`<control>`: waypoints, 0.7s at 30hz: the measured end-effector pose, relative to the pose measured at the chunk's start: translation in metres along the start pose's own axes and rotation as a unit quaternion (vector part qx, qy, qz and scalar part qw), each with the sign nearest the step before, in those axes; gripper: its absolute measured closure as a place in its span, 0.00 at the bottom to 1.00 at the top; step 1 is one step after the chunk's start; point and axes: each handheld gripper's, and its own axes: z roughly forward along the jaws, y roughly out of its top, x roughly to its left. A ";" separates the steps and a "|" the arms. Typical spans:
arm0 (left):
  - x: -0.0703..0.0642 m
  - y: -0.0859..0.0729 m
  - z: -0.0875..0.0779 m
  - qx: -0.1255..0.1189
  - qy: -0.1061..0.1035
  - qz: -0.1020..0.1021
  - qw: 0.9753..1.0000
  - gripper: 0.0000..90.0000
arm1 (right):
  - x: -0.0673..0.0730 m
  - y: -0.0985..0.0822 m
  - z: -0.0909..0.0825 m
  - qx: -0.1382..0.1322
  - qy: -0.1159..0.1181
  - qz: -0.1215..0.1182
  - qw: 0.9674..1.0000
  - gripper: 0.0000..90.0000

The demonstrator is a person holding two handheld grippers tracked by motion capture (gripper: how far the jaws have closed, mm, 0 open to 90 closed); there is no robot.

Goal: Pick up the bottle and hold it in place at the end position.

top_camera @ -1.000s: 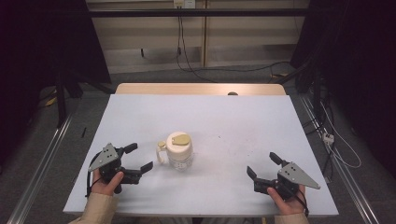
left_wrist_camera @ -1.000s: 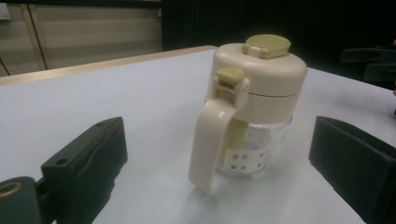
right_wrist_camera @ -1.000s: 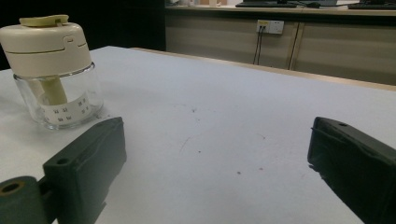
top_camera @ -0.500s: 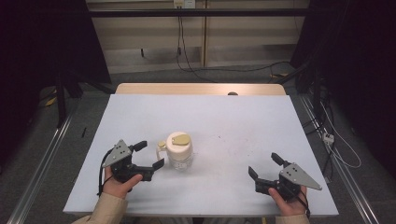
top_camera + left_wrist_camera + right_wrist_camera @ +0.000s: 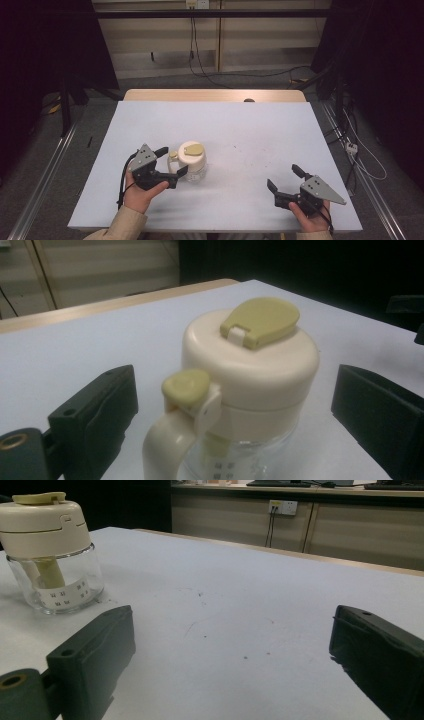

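1. Standing wide open, the left gripper (image 5: 169, 160) has its jaws on both sides of the jar's handle (image 5: 167, 440), not touching.
2. The jar (image 5: 191, 161) stands upright on the white table (image 5: 240, 130).
3. The right gripper (image 5: 285, 178) is open too, holding nothing, well apart.

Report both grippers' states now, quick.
Left gripper: open, jaws on either side of the cream-lidded jar, not closed on it.
Right gripper: open, holding nothing, over the bare table.
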 end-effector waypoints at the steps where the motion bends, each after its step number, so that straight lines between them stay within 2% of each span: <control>1: -0.001 0.003 0.001 -0.001 -0.002 0.001 1.000 0.05 | 0.000 0.000 0.000 0.000 0.000 -0.001 1.000 0.05; 4: -0.005 0.012 0.007 -0.001 -0.003 0.018 1.000 0.05 | 0.000 0.000 0.001 0.000 0.000 0.000 1.000 0.05; 7: -0.008 0.020 0.015 -0.004 -0.005 0.019 1.000 0.04 | 0.000 0.000 0.001 0.000 0.000 0.002 1.000 0.05; 9: -0.011 0.022 0.025 0.014 -0.005 0.030 0.999 0.04 | -0.001 0.000 0.001 0.000 0.000 0.002 1.000 0.05; 10: -0.011 0.022 0.025 0.014 -0.005 0.030 0.999 0.04 | -0.001 -0.001 0.001 0.001 0.001 0.002 1.000 0.05; 15: -0.014 0.020 0.042 0.049 -0.002 0.062 0.997 0.04 | -0.002 -0.001 0.000 0.000 0.000 0.005 1.000 0.05; 19: -0.013 0.016 0.052 0.077 -0.002 0.068 0.995 0.01 | -0.003 -0.001 -0.001 0.001 -0.001 0.007 1.000 0.05; 21: -0.011 0.016 0.054 0.081 0.002 0.077 0.994 0.01 | -0.003 -0.002 0.000 0.001 -0.001 0.006 1.000 0.05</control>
